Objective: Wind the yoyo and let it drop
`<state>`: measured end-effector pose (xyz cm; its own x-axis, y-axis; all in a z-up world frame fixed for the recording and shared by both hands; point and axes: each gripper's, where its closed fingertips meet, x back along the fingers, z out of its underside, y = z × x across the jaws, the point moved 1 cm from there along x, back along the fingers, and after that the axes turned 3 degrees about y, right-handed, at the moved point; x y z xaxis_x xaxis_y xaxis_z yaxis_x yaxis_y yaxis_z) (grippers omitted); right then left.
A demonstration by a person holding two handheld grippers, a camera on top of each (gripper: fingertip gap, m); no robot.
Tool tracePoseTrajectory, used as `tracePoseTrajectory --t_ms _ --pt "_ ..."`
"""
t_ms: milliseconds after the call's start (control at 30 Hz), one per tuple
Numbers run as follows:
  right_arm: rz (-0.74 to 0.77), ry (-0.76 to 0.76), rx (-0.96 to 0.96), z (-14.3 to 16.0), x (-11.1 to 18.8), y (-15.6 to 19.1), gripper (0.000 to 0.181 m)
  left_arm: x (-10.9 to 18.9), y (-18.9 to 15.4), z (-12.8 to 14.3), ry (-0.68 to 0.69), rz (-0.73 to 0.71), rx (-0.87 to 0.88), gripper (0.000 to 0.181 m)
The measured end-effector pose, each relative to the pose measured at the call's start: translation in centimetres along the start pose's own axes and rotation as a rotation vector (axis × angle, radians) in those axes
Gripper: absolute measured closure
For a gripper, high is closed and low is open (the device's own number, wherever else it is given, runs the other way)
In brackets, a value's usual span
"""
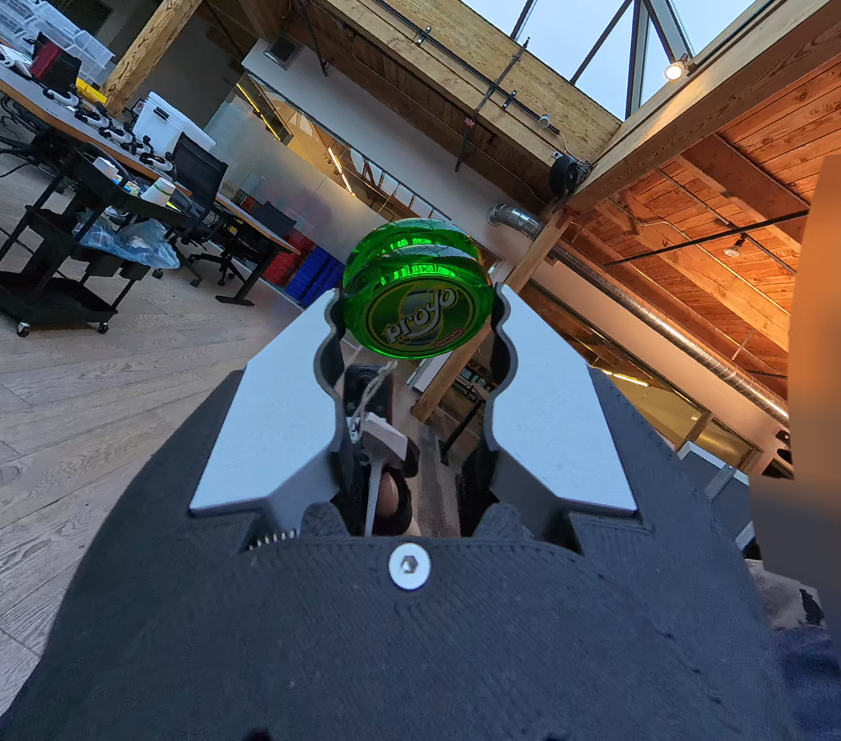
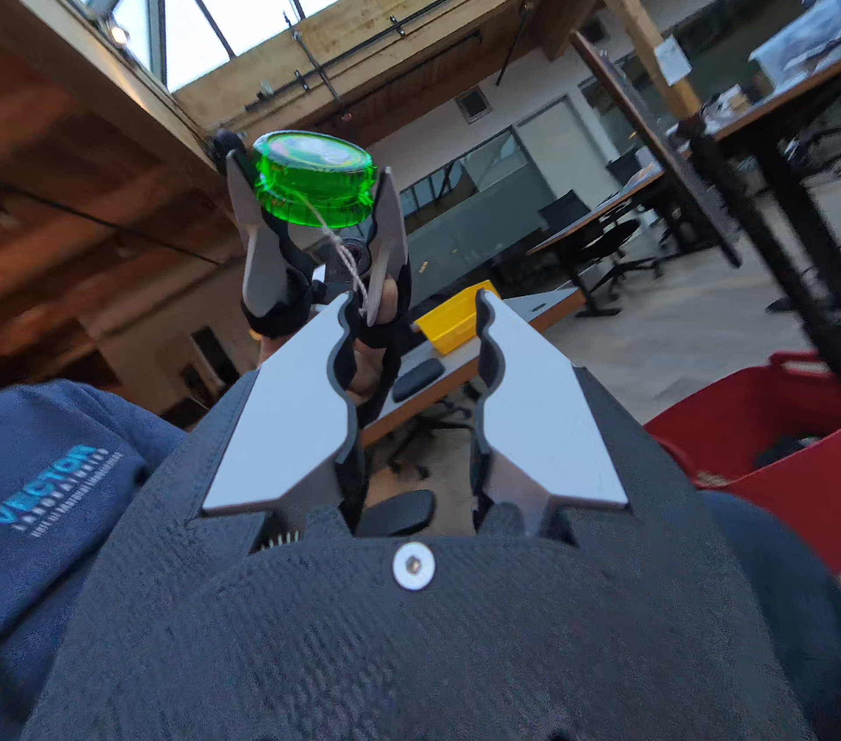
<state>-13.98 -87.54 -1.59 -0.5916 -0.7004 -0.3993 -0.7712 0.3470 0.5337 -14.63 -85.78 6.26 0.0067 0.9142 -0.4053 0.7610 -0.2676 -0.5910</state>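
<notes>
left gripper [image 1: 414, 305]: clamped on green yoyo [image 1: 416, 286], raised | string [image 2: 346, 259]: trails down from yoyo | right gripper [image 2: 414, 309]: released, empty, just below

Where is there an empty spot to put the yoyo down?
Bare grey tabletop lies between the yellow bin and the black pad. The wood floor beside the black cart is open too. The long desk is crowded.
</notes>
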Motion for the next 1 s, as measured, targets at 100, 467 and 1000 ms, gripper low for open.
tracePoseTrajectory --t_ms 100,467,1000 --pt "0.032 0.026 0.296 -1.0 0.5 1.7 0.138 -0.1 -0.2 0.4 0.037 0.030 0.037 0.118" --pt "0.072 0.291 0.554 -0.5 1.7 3.3 0.158 -0.2 -0.1 1.7 0.093 0.043 0.077 0.118" --pt "0.005 0.268 0.384 0.1 1.2 3.3 0.181 -0.2 0.0 1.6 0.096 0.041 0.078 0.118"
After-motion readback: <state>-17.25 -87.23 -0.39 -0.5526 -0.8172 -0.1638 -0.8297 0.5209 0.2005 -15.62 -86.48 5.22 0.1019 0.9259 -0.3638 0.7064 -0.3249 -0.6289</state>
